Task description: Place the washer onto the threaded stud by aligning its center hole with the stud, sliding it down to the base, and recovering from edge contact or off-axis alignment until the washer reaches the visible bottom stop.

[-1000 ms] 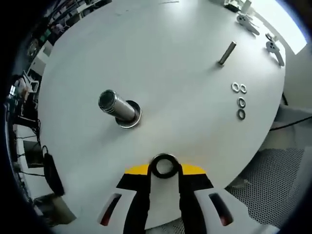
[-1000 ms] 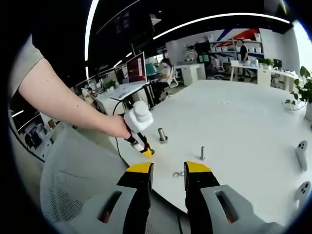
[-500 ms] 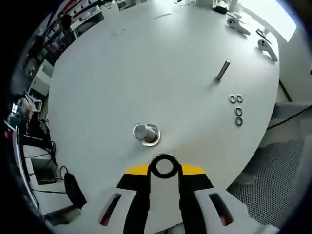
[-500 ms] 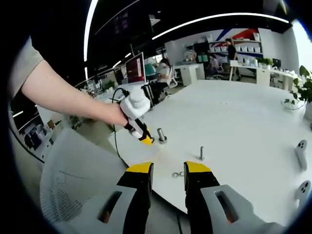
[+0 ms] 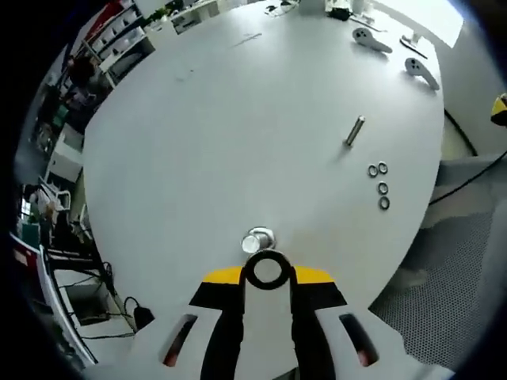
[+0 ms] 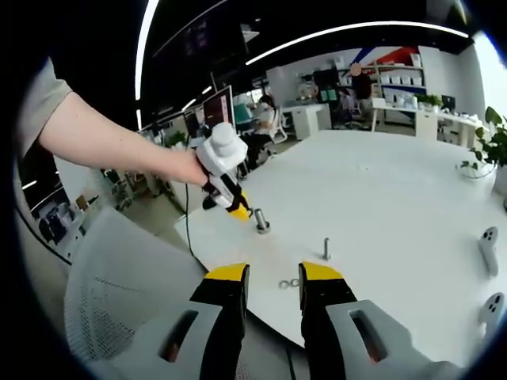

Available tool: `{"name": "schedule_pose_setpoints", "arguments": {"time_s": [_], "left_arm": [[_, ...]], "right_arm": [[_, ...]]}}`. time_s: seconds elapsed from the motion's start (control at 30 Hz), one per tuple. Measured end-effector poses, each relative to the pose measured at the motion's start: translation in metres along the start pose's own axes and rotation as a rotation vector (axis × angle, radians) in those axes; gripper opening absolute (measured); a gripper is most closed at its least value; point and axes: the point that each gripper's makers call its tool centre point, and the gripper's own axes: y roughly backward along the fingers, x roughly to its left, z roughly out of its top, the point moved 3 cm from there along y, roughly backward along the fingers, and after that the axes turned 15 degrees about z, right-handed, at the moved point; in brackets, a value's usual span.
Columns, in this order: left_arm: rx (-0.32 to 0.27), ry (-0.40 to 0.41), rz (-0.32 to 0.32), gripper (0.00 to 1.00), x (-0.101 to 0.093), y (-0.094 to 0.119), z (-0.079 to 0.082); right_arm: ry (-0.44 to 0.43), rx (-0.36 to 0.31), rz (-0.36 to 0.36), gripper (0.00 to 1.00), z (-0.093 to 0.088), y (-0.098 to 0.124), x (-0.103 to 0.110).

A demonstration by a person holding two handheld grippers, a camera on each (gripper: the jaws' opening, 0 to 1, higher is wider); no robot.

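In the left gripper view the left gripper (image 5: pixel 267 273) has its yellow-tipped jaws clamped on the washer (image 5: pixel 267 269), a dark ring held flat between the tips. Just past the washer the threaded stud (image 5: pixel 257 241) stands on the white table (image 5: pixel 214 134), seen almost end-on, so its top face and flanged base show as nested circles; the washer's edge appears to sit just beside the stud's top, though from this angle I cannot tell whether they touch. Farther off, a second stud (image 5: pixel 353 131) stands upright (thinner than the first), and near it four loose washers (image 5: pixel 379 184) lie together on the table. In the right gripper view the right gripper (image 6: pixel 273 275) is held low at the near edge of the table with its jaws apart and nothing between them. Beyond it a person's hand (image 6: pixel 188 168) holds the left gripper tilted down, its yellow tip right at the top of the threaded stud.
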Motion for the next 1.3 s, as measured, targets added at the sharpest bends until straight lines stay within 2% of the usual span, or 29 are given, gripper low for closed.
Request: {"name": "schedule_pose_setpoints", "arguments": {"time_s": [0.1, 0.4, 0.47, 0.6, 1.3], "left_arm": [[-0.008, 0.05, -0.009, 0.19, 0.004, 0.001, 0.007], [0.013, 0.048, -0.016, 0.19, 0.008, -0.007, 0.012], [0.014, 0.07, -0.027, 0.19, 0.01, -0.008, 0.013], [0.028, 0.045, -0.029, 0.19, 0.008, -0.01, 0.01], [0.052, 0.017, -0.053, 0.19, 0.001, -0.021, 0.01]], "right_arm": [[-0.001, -0.002, -0.002, 0.27, 0.0, 0.0, 0.0], [-0.001, -0.002, -0.006, 0.27, 0.0, 0.001, -0.001], [0.001, -0.001, -0.005, 0.27, 0.0, 0.0, -0.001], [-0.002, -0.005, -0.009, 0.27, 0.0, 0.001, -0.002], [-0.001, 0.001, -0.011, 0.27, -0.001, 0.001, -0.002]]}}
